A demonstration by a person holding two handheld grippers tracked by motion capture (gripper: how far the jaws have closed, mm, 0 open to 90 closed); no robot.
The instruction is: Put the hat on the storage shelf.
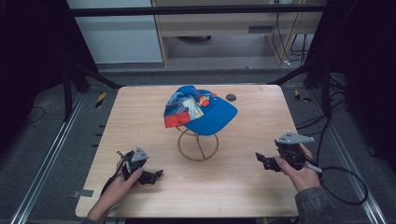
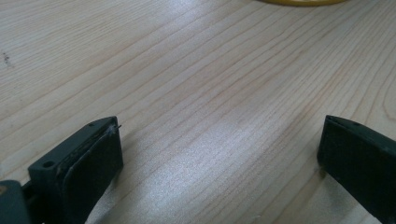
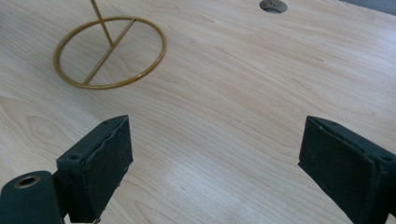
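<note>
Presently, blue cap (image 1: 201, 109) sits on wire stand (image 1: 198, 144) at bench (image 1: 233, 186) centre; left claw (image 1: 156, 175) at 8 o'clock, right claw (image 1: 260, 159) at 4 o'clock, both wide, empty.

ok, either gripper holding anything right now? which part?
Nothing is held. The left gripper and the right gripper are both open over bare table; the cap sits untouched on its wire stand.

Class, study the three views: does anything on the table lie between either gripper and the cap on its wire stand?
Nothing visible does. Bare table separates the left gripper and right gripper from the cap on its stand.
</note>
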